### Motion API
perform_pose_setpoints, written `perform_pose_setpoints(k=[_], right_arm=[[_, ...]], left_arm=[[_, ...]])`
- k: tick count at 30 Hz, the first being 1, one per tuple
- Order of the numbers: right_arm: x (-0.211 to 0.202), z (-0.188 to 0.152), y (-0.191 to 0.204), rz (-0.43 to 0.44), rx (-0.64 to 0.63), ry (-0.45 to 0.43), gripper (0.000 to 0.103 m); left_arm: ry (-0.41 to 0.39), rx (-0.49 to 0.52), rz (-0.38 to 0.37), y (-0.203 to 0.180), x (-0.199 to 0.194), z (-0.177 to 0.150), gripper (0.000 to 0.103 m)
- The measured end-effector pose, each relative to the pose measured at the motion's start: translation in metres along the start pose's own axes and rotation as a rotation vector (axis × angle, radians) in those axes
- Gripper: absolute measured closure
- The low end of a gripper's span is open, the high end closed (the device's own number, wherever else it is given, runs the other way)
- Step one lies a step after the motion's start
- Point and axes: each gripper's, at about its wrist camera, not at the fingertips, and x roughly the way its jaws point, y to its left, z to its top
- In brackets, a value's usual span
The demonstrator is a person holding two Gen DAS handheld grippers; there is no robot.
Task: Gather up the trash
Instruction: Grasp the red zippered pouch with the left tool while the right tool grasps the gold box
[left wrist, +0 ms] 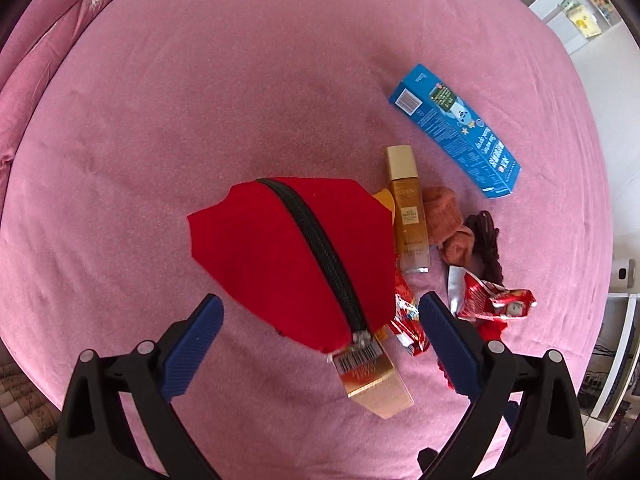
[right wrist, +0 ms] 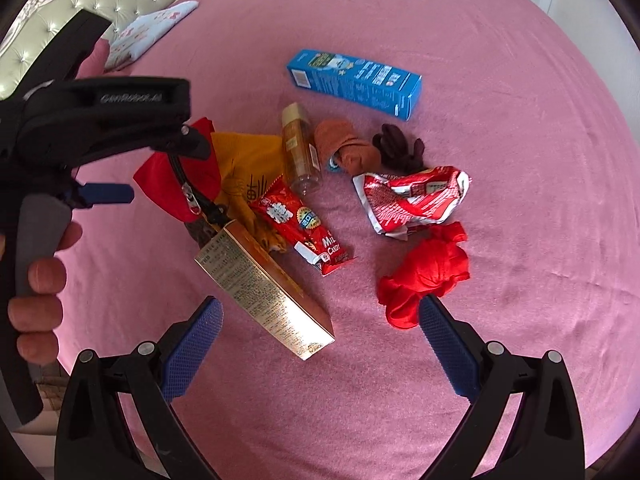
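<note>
While both grippers hang wide open and empty over the pink bed, the left gripper sits at frame left above the red pouch; the gold box, candy wrapper and crumpled wrapper lie centre, before the right gripper.

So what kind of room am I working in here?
Most likely a bedroom: the clutter lies on a pink bedsheet, with a tufted headboard and a pillow at the far end.

Gold box partly under pouch
</note>
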Motion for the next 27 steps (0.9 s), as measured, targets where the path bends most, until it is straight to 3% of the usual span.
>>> perform_pose_setpoints(k=[3,7,10,18,22,27], right_arm=[[0.008,0.0,-0.003,0.002,-0.003,0.014,0.008],[0.016,0.0,-0.008,0.001,0.007,0.019,0.008],[0.021,0.0,-0.008,0.002,0.004,0.016,0.008],[0.033,0.0,0.017,0.061,-0.111,0.011,0.008],[0.048,-0.004,0.036,0.03,-0.235,0.012,0.008],[0.079,-0.005,0.048,0.088,-0.322,0.101,0.008]], left_arm=[[0.031,-0.016,0.015,0.001,0.013,0.006,0.025],[0.048,-0.059,-0.046,0.009,0.011,0.007,0.062],[0.042,-0.073,-0.059,0.02,0.003,0.002,0.07],[0.04,-0.105,-0.198,0.055,-0.03,-0.02,0.074],[0.032,-0.102,-0.214,0.065,-0.043,-0.028,0.074],[0.015,-0.134,-0.232,0.083,-0.053,-0.038,0.074]])
